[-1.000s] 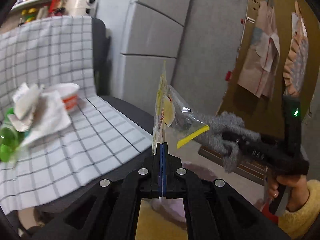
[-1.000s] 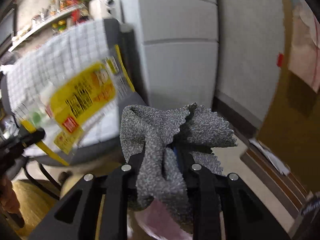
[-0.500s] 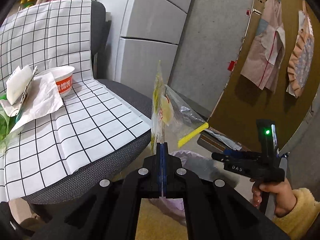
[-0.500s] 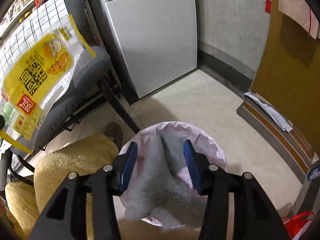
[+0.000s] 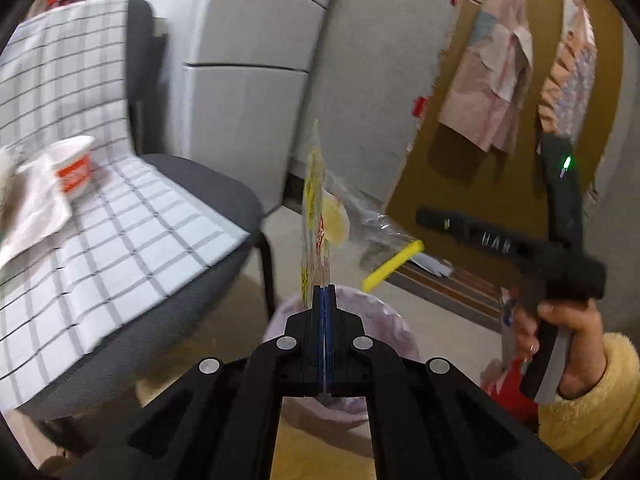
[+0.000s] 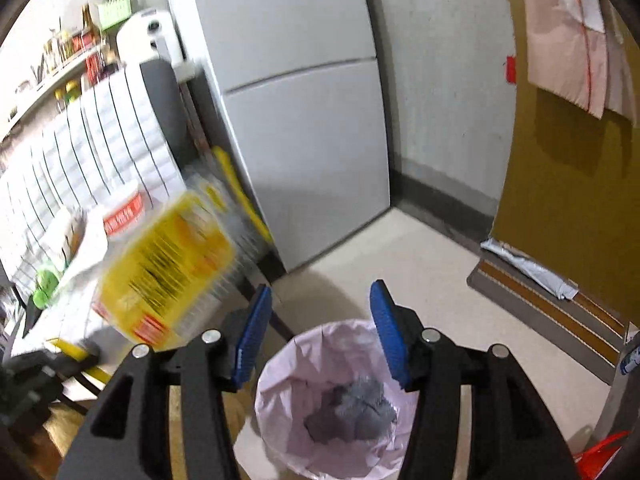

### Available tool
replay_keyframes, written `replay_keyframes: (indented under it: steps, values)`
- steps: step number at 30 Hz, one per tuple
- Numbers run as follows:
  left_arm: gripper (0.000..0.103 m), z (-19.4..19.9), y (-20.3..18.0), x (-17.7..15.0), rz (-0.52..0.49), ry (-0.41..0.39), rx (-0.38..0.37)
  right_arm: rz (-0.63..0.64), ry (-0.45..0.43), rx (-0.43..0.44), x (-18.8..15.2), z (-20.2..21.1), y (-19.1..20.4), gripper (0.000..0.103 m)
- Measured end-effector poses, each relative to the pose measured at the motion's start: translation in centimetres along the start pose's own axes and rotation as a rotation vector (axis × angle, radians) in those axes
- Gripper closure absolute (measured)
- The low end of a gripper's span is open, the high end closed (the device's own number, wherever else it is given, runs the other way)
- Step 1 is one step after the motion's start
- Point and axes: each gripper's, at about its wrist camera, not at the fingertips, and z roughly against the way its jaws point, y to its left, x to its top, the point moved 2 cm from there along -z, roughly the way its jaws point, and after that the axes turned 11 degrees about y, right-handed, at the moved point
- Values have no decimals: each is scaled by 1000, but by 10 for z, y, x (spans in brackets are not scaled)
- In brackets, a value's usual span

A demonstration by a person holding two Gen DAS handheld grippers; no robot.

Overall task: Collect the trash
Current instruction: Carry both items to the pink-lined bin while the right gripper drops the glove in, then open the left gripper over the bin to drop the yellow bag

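Observation:
My left gripper (image 5: 325, 289) is shut on a clear and yellow snack wrapper (image 5: 316, 208), held upright above the pink-lined trash bin (image 5: 380, 312). The wrapper shows blurred in the right wrist view (image 6: 168, 272). My right gripper (image 6: 318, 332) is open and empty above the bin (image 6: 280, 400). A grey cloth (image 6: 352, 412) lies inside the bin. The right gripper also shows in the left wrist view (image 5: 424, 216), held out to the right.
A grey chair (image 5: 200, 184) draped with a checked cloth (image 5: 120, 232) holds a red-and-white cup (image 5: 74, 168), paper napkins (image 5: 32, 208) and a green item (image 6: 46, 284). A white fridge (image 6: 304, 128) stands behind. A floor mat (image 6: 544, 304) lies by the brown board.
My right gripper opened and dropped the grey cloth into the bin, then lifted. My left gripper moved over the bin, still holding the wrapper.

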Motion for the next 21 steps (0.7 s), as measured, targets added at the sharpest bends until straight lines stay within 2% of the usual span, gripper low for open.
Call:
replay_keyframes:
  steps: [4,8,10,12,13,18,21]
  values:
    - [103,-26,-17,1,-33,57,-43,-17,-28,-16,3,11,-12,52]
    - [95,-54,-26,0,-49,132,-55,-53,-24,-23,1,7,-32,51]
    - [85,-69,-27,-1,-45,170,-48,-67,-13,-25,-1,4,-38,50]
    - [65,-77,-26,-3,-41,189,-37,-77,1,-26,-3,-1,-42,50]
    - [63,-80,-24,-4,-34,194,-30,-79,7,-26,-4,-2,-43,50]
    - [63,-70,-11,-8,-2,177,30,-73,29,-14,-7,-10,-40,50]
    - [63,-55,4,-10,32,157,101,-57,32,0,-7,-11,-30,50]
